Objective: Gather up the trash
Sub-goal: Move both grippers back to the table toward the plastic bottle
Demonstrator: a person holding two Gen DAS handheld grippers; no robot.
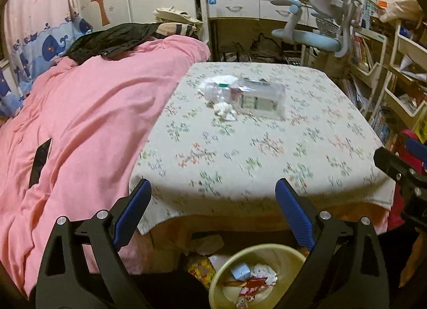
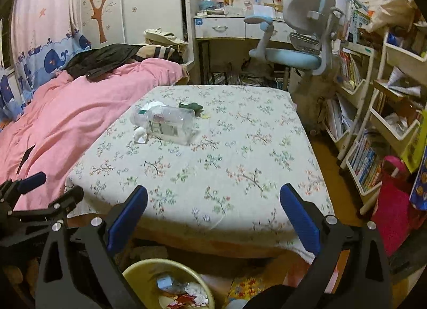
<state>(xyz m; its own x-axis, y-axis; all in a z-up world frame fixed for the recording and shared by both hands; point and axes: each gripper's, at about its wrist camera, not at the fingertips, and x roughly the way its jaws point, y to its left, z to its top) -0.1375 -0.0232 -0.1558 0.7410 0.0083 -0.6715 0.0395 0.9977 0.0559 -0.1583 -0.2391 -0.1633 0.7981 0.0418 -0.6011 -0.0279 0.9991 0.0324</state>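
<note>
A clear plastic bottle (image 1: pixel 256 99) (image 2: pixel 166 122) lies on its side on the flowered tablecloth (image 1: pixel 267 149) (image 2: pixel 213 154), far side. Crumpled white tissues (image 1: pixel 225 111) (image 2: pixel 139 133) lie against it, and a dark green scrap (image 2: pixel 190 106) lies behind it. A yellow bin (image 1: pixel 240 261) (image 2: pixel 138 269) with wrappers and paper inside stands on the floor under the table's near edge. My left gripper (image 1: pixel 213 191) hangs open above the bin, nothing between its fingers. My right gripper (image 2: pixel 213 197) is open and empty too, over the near table edge. Each gripper shows at the edge of the other's view.
A bed with a pink quilt (image 1: pixel 80 122) (image 2: pixel 66 111) runs along the table's left side, dark clothing (image 1: pixel 106 39) on it. A blue swivel chair (image 2: pixel 293 42) and desk stand behind. Book racks (image 2: pixel 373 122) and a pink bag (image 2: pixel 395 202) crowd the right.
</note>
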